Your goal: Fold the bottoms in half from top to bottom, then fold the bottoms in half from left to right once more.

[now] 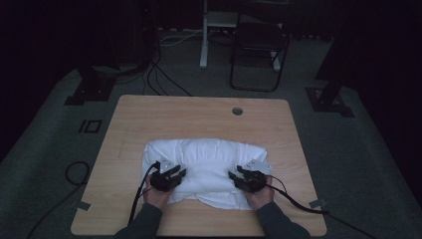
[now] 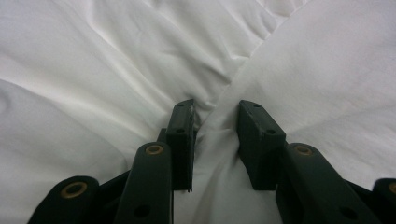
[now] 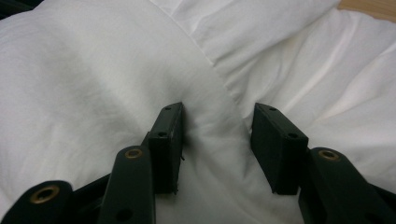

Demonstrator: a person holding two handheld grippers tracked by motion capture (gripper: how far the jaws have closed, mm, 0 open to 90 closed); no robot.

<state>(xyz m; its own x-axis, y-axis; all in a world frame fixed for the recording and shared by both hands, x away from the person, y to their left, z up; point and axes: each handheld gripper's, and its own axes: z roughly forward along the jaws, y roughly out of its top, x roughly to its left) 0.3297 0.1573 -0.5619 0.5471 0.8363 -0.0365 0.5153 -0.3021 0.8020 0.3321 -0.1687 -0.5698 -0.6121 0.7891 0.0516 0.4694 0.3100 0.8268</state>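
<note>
High view puts your white pillow (image 1: 206, 167) in the lower middle of the frame, lying across the near half of the wooden table (image 1: 199, 112). Your left gripper (image 1: 175, 174) sits on its lower left part and your right gripper (image 1: 238, 175) on its lower right part, your hands just behind them. Left gripper view shows your jaws pinching a raised fold of the white cloth (image 2: 212, 135) at center frame, pads pressed into it. Right gripper view shows a bulge of the same cloth (image 3: 215, 135) bunched between your jaws at center frame, both pads against it.
</note>
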